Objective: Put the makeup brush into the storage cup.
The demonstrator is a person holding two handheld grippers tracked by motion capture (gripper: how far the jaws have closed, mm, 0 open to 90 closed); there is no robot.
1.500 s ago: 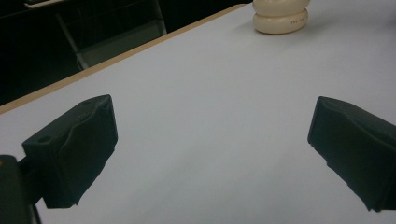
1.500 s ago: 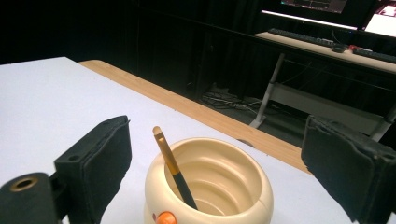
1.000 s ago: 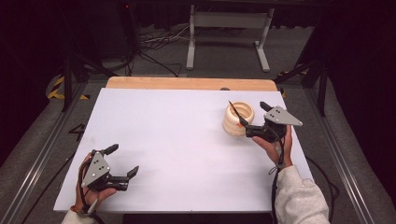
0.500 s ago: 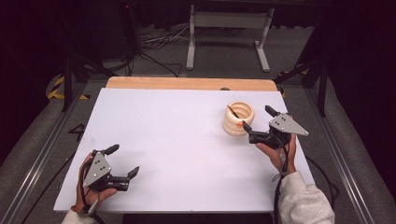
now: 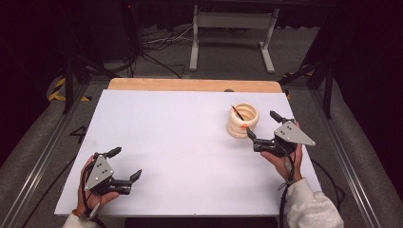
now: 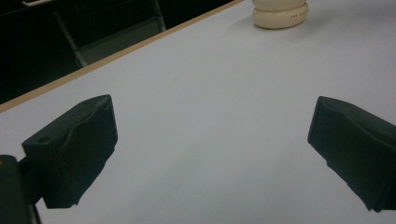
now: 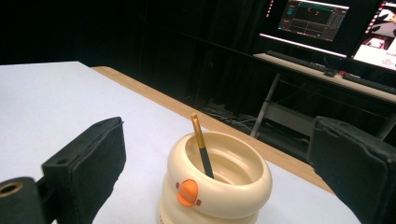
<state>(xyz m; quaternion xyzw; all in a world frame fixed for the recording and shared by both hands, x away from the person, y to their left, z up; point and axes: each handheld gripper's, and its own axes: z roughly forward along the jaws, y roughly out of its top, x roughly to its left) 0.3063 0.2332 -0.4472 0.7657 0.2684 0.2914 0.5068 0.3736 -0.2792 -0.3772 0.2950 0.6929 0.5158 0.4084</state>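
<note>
A cream, ring-shaped holder [image 5: 242, 122] with an orange beak stands at the table's far right. A dark pencil with a gold end [image 5: 236, 112] leans inside it. My right gripper [image 5: 262, 124] sits just to the near right of the holder, open, with nothing between its jaws. In the right gripper view the holder [image 7: 219, 186] and pencil [image 7: 201, 147] stand close ahead between the two spread jaws. My left gripper [image 5: 125, 163] rests open at the near left corner of the white table [image 5: 180, 142]. The left gripper view catches the holder's base [image 6: 280, 13] far off.
A wooden strip [image 5: 190, 84] borders the table's far edge. Beyond it stand a metal frame [image 5: 233, 28] and loose cables on the floor. Lit monitors [image 7: 317, 16] and a keyboard sit on a desk behind the table in the right gripper view.
My right gripper has drawn back from the holder toward the person, leaving the pencil lower inside the holder. The left gripper has stayed put.
</note>
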